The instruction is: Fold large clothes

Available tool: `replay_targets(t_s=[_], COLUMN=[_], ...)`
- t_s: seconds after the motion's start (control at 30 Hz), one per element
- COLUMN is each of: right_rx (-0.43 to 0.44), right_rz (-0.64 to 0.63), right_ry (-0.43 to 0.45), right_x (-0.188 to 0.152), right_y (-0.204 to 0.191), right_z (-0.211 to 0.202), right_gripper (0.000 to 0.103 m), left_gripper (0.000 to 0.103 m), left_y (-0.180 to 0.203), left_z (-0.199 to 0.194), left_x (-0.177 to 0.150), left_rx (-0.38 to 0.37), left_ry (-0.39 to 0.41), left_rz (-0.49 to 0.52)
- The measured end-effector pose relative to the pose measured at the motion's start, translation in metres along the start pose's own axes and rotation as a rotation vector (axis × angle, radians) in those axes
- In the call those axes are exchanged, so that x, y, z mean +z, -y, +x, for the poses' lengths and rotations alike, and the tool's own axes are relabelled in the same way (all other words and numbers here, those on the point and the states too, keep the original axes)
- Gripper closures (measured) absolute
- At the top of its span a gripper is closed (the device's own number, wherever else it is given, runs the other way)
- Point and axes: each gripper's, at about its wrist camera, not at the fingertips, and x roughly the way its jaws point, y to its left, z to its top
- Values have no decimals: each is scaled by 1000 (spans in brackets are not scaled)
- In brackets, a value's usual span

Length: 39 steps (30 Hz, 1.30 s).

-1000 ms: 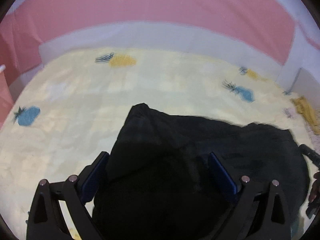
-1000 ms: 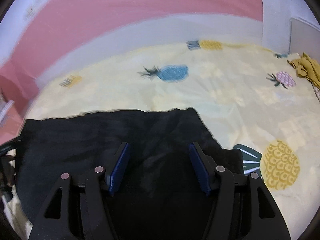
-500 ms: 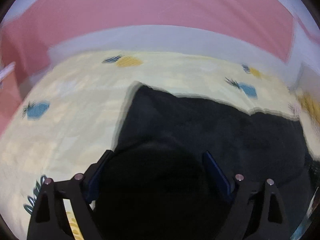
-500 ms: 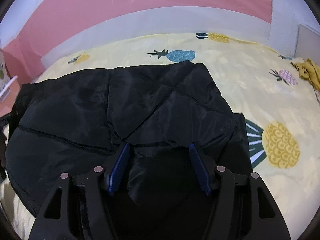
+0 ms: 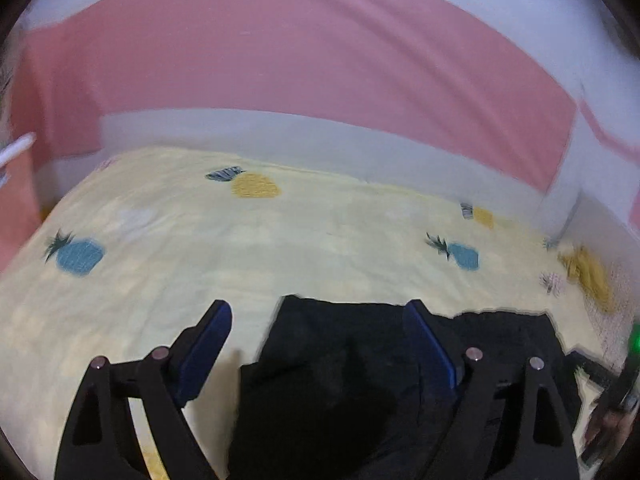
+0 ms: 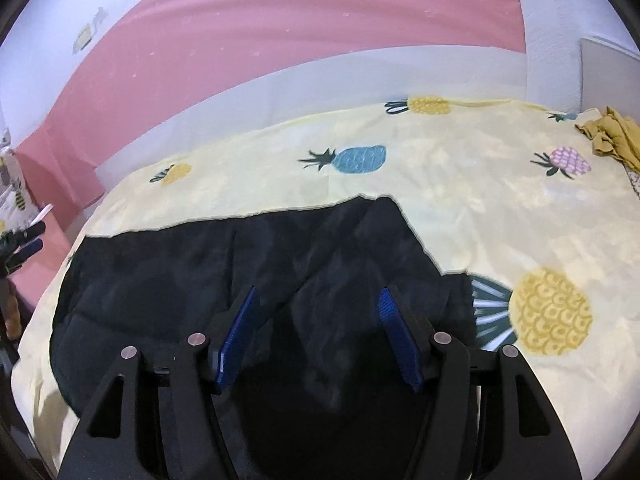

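Lighting's soft and even indoors, kinda pinkish-cool, no hard glare anywhere. Left wrist view is smeared with motion blur: the pineapple prints on the sheet are fuzzy and the wall edges streak. Right wrist view is way sharper, you can read the scales on the big yellow pineapple. The black garment swallows light, faint sheen and creases in the right view, nearly a flat blob in the left. Heavy fisheye bending in both, bed edge curves hard, black vignette in the corners. A soft shadow sits on the sheet low on the left of the right view.
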Motion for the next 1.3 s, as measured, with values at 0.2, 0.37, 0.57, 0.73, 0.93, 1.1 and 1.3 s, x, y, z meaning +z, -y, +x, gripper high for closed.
replay_targets(t_s=[0.2, 0.37, 0.57, 0.73, 0.93, 1.1, 1.3], right_rx=[-81, -68, -64, -65, -59, -53, -117], right_rz=[-5, 3, 17, 37, 65, 48, 15], right_ry=[-124, -106, -93, -77, 27, 20, -99], right_x=[7, -6, -8, -1, 10, -11, -44], right_y=[10, 16, 18, 18, 21, 24, 24], right_z=[60, 81, 86, 70, 11, -16, 20], right_gripper=[41, 41, 41, 41, 41, 41, 41], left_gripper=[16, 12, 11, 11, 12, 12, 15], left_y=[-15, -26, -25, -25, -35, -17, -3], left_z=[109, 127, 119, 88, 26, -9, 46], left_x=[-34, -46, -47, -38, -11, -37, -83], left_rx=[58, 13, -4, 10, 43, -24, -14], left_ry=[-259, -245, -235, -177, -46, -27, -181], left_rz=[-79, -140, -168, -182, -137, -20, 22])
